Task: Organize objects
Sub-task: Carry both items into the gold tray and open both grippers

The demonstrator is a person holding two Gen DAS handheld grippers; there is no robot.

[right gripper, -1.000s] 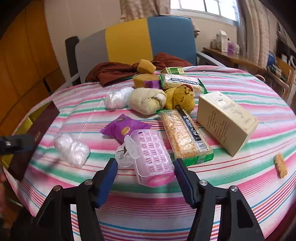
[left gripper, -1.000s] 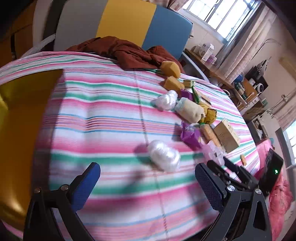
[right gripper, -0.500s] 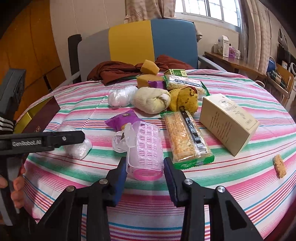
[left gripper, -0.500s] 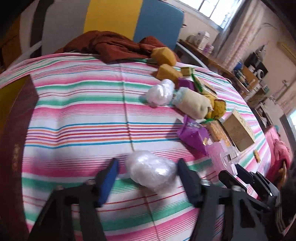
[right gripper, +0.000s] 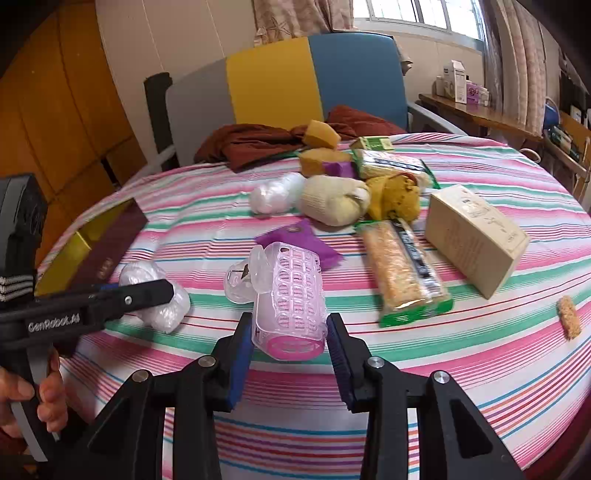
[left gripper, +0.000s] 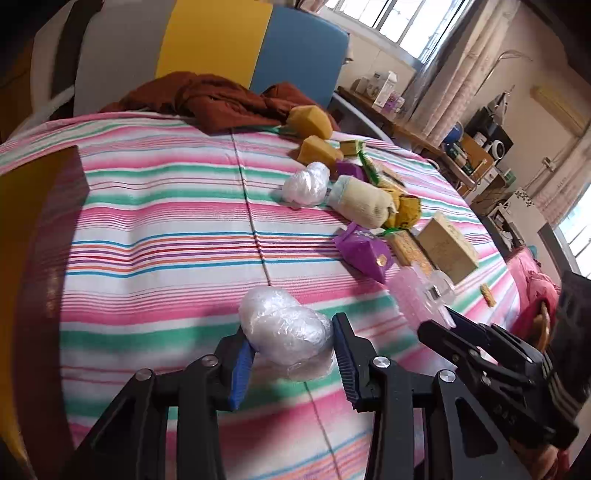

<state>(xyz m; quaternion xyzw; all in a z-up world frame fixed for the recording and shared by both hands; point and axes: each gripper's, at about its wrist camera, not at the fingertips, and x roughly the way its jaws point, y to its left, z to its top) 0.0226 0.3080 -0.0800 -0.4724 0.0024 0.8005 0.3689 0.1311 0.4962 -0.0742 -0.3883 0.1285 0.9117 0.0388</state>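
Striped tablecloth (right gripper: 480, 369) over round table; tricolour chair back (right gripper: 295, 81) behind; side shelf (right gripper: 480, 110) beneath curtained window (right gripper: 417, 14).

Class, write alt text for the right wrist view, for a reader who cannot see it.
The right gripper clamps a pink plastic hair roller between its blue fingers on a striped tablecloth. To its left, the left gripper closes on a white plastic bundle.
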